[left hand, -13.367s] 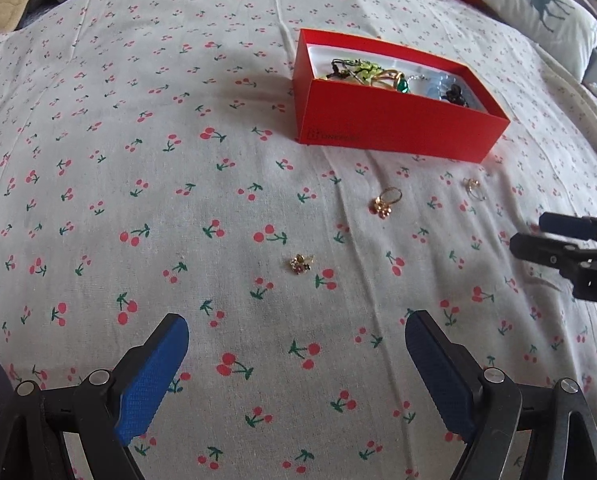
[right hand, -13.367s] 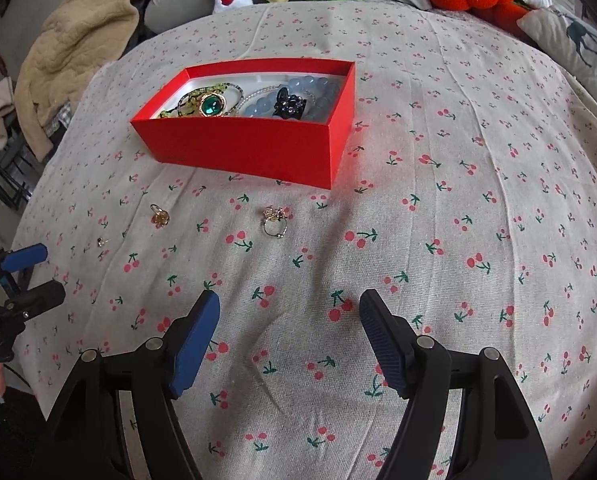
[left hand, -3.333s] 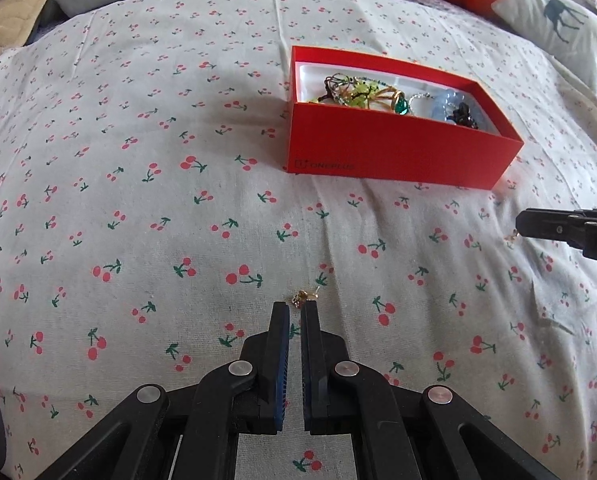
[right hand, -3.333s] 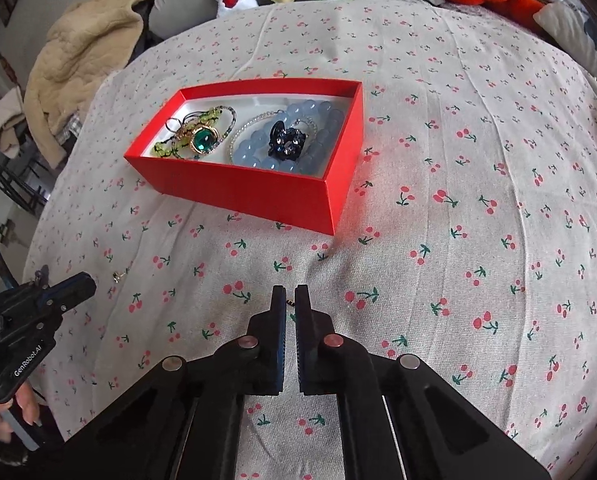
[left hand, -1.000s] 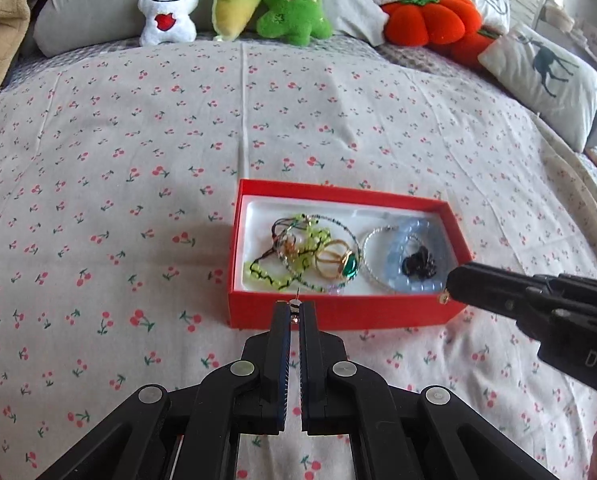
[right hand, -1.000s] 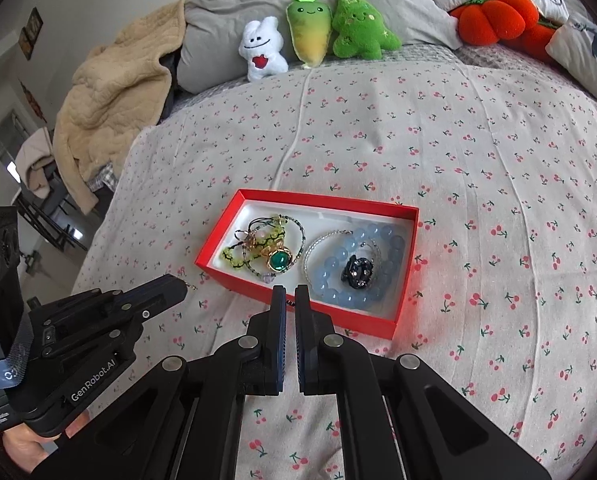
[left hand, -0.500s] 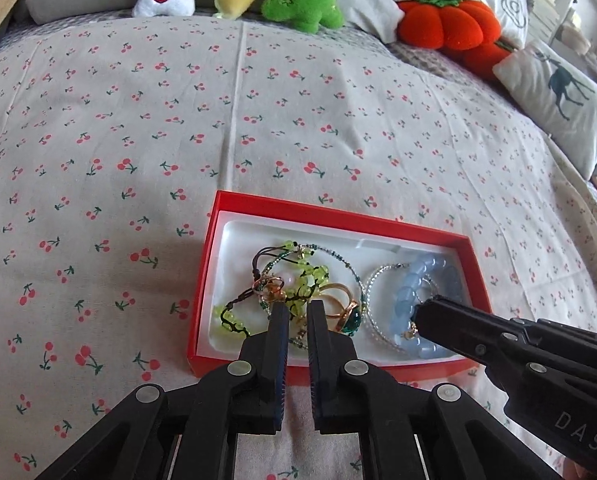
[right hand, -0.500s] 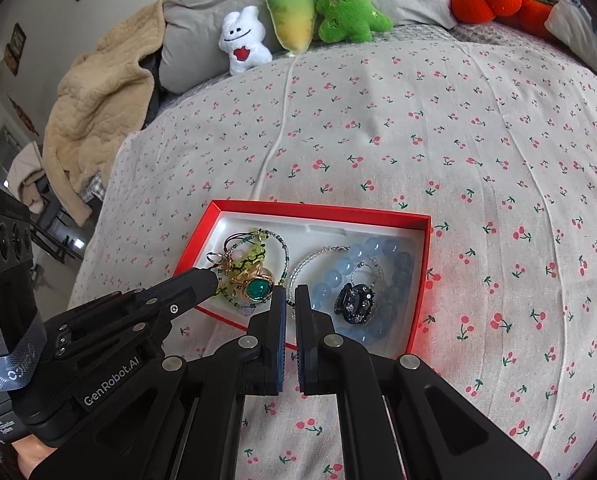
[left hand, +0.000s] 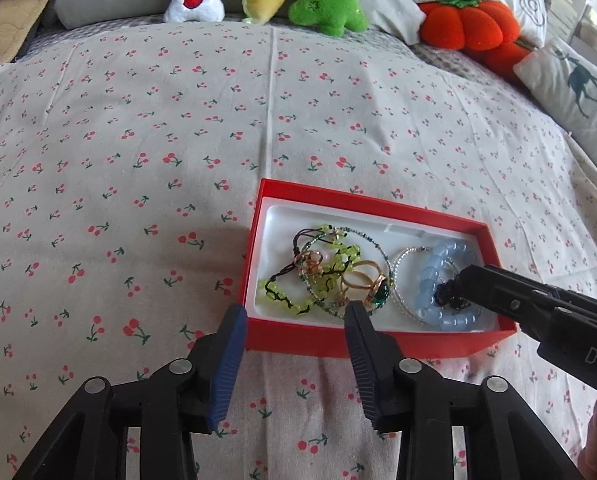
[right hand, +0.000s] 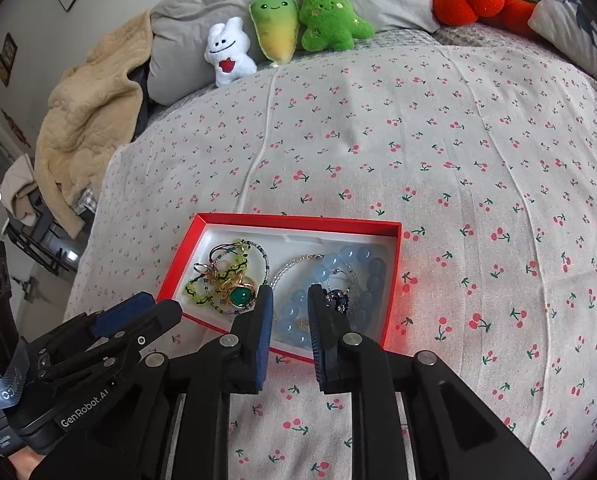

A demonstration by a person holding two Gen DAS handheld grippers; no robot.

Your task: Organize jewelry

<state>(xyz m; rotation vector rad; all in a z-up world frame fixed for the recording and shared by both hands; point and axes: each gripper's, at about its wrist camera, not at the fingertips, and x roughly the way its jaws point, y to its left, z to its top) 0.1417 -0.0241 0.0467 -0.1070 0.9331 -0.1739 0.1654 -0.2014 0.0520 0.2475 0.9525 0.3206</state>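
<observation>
"GenRobot.AI" is showing on the left gripper (right hand: 138,312) at lower left; its jaws are standing wide, the right gripper (right hand: 289,300) jaws gaping narrowly. One red box (left hand: 378,346), lower centre, is holding the jewelry (left hand: 338,276). Three plush toys (right hand: 282,28) are lining the top.

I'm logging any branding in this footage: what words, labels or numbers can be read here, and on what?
"GenRobot.AI": white print on the body of the left hand-held gripper, right wrist view.
"DA": cut-off letters on the right hand-held gripper, left wrist view.
Grey strap by the left one: print too blurred to read.
Red box: no readable text.
</observation>
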